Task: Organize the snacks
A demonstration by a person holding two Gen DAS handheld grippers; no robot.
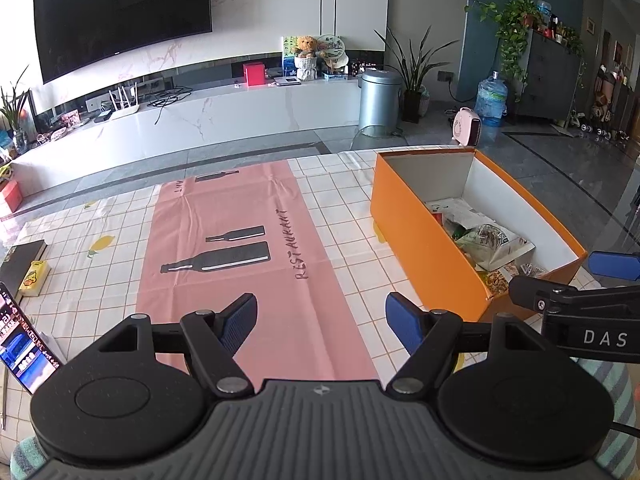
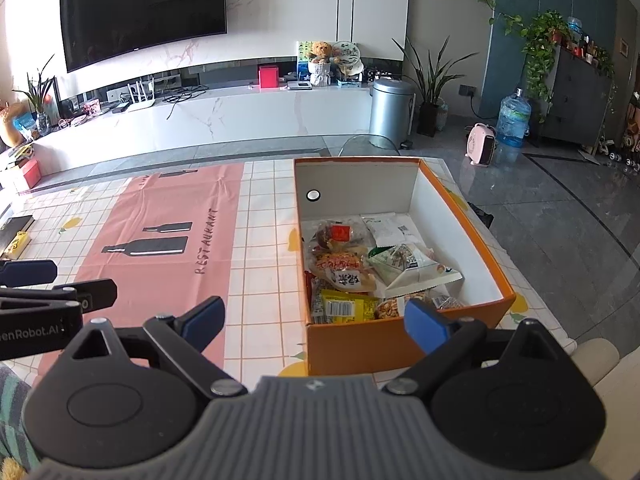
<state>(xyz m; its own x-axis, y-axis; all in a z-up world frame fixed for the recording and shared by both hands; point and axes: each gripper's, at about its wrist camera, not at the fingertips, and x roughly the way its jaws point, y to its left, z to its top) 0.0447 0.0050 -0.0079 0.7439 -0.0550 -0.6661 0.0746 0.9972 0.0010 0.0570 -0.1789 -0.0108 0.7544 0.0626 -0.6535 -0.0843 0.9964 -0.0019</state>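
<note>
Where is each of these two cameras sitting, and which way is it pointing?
Left wrist view: sits on the left tongs, facing forward over the pink table runner; its own open blue-padded fingers show, the right tongs at the right edge.
Right wrist view: sits on the right tongs, facing the orange box of snack packets; its open fingers show, the left tongs at the left edge.
Shared: runner, box, TV.

A: Snack packets?
B: All inside the orange box, open-topped, white-lined. Piled loosely toward its near end; far end bare.
A: Detail?
B: Green-white bag tilted on top; yellow packet against near wall.
</note>
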